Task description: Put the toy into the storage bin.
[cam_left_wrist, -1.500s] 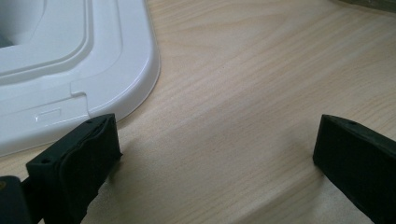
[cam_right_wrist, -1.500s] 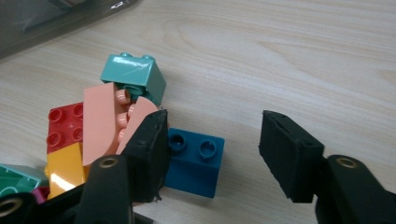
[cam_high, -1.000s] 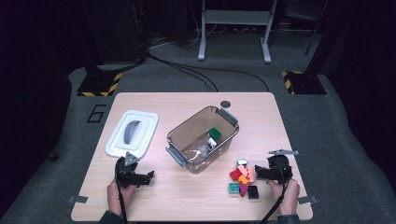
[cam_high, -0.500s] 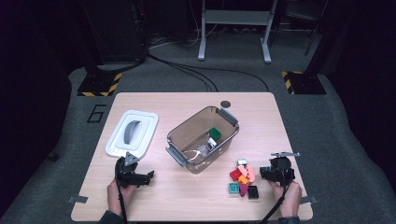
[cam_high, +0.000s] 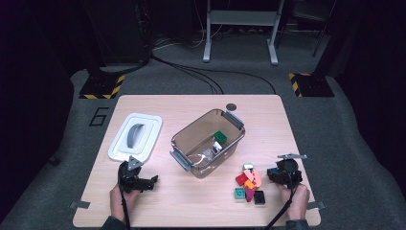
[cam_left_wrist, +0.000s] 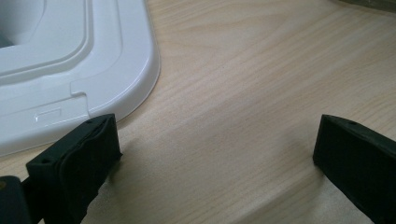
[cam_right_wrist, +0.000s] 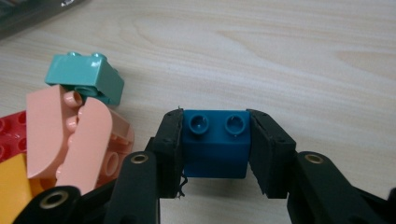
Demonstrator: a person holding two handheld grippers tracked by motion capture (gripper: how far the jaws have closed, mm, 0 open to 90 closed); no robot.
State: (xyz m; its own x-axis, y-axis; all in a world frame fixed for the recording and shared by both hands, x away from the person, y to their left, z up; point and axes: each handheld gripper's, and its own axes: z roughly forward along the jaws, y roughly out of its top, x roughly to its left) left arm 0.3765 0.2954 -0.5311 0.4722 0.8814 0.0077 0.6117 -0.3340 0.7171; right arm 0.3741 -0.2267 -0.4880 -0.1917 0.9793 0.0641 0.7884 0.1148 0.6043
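Dark room with cables on the floor, and a light wood table in the middle of it. The clear plastic bin sits open near the center with its white lid parked off to the left, probably so bricks can go straight in; a green brick is already inside.

The right gripper has just been closing its jaws and now clamps a dark blue two-stud brick from both sides, right at the right edge of the loose brick pile, still down at the table. It's a chunky Duplo-style block, glossy, studs up. A teal brick and peach curved pieces lie just beside it.

The left gripper rests by the lid's corner, jaws spread wide with nothing between them, likely just waiting.
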